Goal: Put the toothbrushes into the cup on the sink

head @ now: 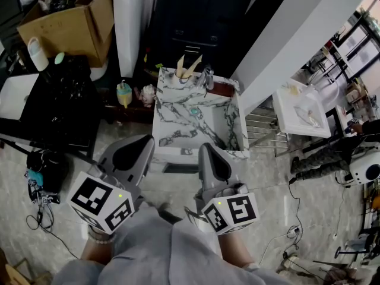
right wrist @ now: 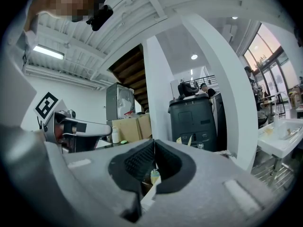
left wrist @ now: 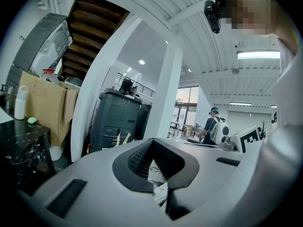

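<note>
Already the toothbrushes point(head: 190, 65) stand in the cup point(head: 182, 78), at the back left corner of the sink point(head: 178, 132). You hold both grippers low by your body, tips toward the sink's front edge. The left gripper point(head: 135, 153) and the right gripper point(head: 212, 162) each have jaws pressed together, gripping nothing.

**White marble veined in grey, tongs in grey and black**

The sink point(head: 208, 120) was white marble streaked with dark grey veins; the cup point(head: 181, 79) on it looked pale, and the toothbrushes point(head: 191, 65) were cream. The left tongs point(head: 146, 141) and right tongs point(head: 205, 149) were light grey with black ribbed pads, each bearing a white cube point(head: 101, 202) printed with black square markers. The desk point(head: 59, 100) was black flecked with white, the cardboard box point(head: 65, 25) brown, the floor point(head: 267, 183) pale grey marble.
</note>
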### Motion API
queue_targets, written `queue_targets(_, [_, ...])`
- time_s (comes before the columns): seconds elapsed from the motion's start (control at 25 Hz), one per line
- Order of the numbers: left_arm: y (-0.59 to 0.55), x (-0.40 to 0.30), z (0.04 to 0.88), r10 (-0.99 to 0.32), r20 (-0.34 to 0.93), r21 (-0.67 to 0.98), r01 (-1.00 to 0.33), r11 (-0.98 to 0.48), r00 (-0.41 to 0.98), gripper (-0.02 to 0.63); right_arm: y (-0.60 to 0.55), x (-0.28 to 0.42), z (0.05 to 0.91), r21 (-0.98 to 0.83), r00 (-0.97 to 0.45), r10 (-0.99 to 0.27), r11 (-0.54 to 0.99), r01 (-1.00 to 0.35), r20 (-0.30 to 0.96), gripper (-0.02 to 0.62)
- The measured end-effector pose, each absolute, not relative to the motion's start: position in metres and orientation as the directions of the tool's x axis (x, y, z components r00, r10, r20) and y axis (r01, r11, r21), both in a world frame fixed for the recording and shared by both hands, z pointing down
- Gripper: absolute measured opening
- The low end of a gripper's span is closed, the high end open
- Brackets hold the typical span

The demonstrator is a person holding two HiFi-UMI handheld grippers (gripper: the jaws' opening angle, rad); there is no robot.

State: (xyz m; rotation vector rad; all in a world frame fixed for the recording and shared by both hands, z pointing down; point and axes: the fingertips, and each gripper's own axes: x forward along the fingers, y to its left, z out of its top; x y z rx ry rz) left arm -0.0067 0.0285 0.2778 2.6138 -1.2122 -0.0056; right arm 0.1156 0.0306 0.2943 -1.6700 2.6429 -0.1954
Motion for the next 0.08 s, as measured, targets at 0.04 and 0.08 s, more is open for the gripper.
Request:
queue_targets(0.04, [0.0285, -0.0070, 0.2780, -0.751, 0.105, 0.235, -0.750, -0.619, 0.652, 0.006, 0.0305, 0.1148, 0.2950, -0.111, -0.434, -0.899, 0.426, -0.898, 0.061, 0.000])
queue_targets(0.08, [0.0285, -0.0074, 0.2781, -0.750, 0.106, 0.235, -0.750, -0.619, 0.653, 0.006, 0.0304, 0.1140, 0.2958, -0.112, -0.436, -0.898, 0.428, -0.897, 0.063, 0.000])
